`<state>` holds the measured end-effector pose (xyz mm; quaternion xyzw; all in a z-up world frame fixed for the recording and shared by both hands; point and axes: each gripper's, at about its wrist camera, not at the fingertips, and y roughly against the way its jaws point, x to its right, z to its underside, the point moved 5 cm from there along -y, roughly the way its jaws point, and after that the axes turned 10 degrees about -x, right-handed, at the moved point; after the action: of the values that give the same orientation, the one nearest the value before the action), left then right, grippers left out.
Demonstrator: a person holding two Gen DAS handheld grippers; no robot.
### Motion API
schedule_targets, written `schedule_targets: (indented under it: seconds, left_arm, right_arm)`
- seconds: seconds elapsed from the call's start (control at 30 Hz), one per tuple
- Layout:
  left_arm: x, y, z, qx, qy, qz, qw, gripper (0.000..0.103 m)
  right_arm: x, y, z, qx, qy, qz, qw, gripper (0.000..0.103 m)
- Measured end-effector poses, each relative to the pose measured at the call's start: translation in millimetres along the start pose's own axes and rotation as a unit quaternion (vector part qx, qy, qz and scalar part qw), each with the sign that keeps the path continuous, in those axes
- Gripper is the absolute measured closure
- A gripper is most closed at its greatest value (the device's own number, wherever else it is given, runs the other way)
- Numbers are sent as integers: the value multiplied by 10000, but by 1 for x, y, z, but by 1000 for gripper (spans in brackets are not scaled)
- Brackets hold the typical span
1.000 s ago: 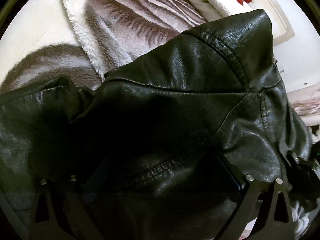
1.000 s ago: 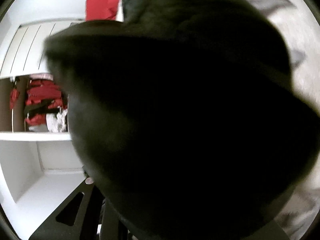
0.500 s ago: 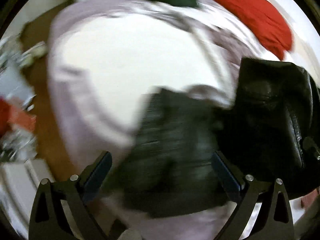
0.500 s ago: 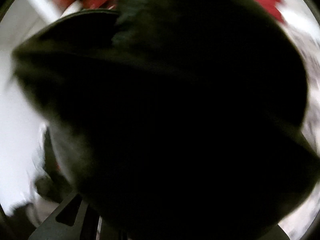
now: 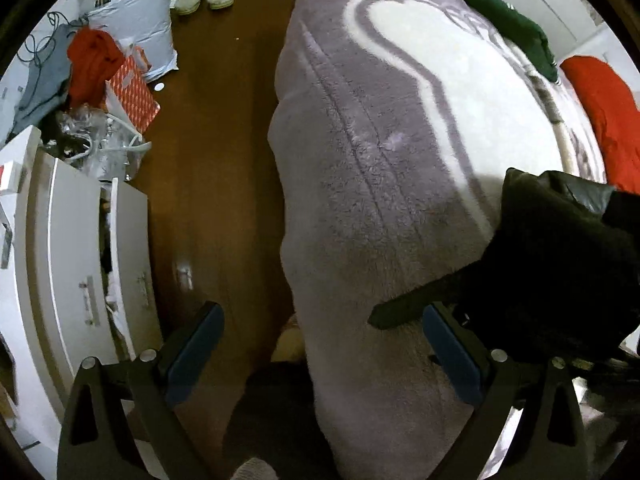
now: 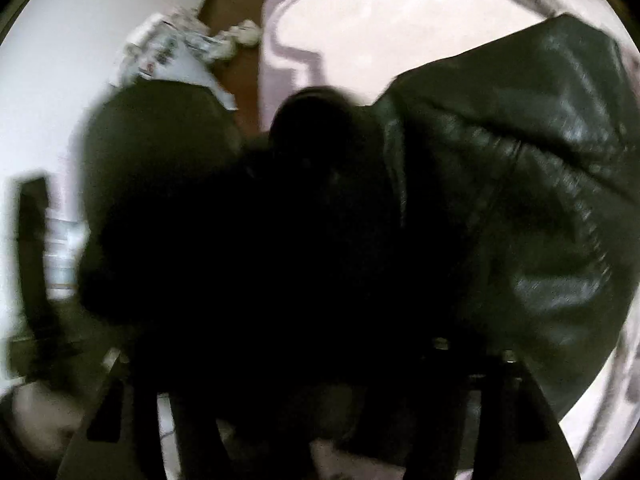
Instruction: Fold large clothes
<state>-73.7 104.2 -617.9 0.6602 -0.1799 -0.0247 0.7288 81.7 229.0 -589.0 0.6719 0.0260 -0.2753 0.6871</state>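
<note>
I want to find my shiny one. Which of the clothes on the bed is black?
The black leather jacket, lying nearest the left gripper by its right finger. The other two lie at the far edge: a green garment and a red garment.

Left wrist view sharp and evenly lit, fisheye bending its edges, black corners, right wrist view motion-blurred throughout — dark jacket (image 6: pixel 520 200) smothering the centre in shadow, pale blanket (image 6: pixel 400 20) washed out at top.
</note>
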Motion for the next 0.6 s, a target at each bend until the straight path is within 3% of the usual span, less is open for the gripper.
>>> schedule_targets:
  seconds: [0.07,0.13,0.2,0.23,0.3,0.33,0.37,0.43,0.53,0.6]
  left_arm:
    - [6,2,-2,55,-18,58,10000,2]
    - [10,6,0,109,6,106,9999,2]
    - [6,5,-2,139,114,11,9998,2]
    - [3,5,0,157,175,47,9997,2]
    - [-4,0,3,106,335,69,9994,2]
    - [-8,-4,6,41,428,48,9991,2]
    - [-13,-7,9,-17,518,63,9986,2]
    - [-21,-11,14,-93,647,73,9978,2]
    - [-28,-10,20,-133,682,-6,9976,2]
    - [-30,-9,21,-119,651,-82,9978,2]
  right_arm:
    - [15,28,11,-8,-274,-1121,9933,28]
    - [19,41,79,241,-600,-1941,9789,24]
    - [49,63,83,543,-1026,-2243,9676,20]
    - [74,64,76,672,-1418,-2209,9626,19]
    - [118,61,95,792,-1843,-1994,9592,17]
    - [144,47,85,736,-2103,-1823,9577,16]
    - [156,38,101,629,-2218,-1844,9554,16]
    - [189,1,86,416,-2369,-2262,9439,16]
    - [208,-28,75,246,-2149,-3294,9191,3]
    - [199,-44,58,75,-1996,-3682,9080,1]
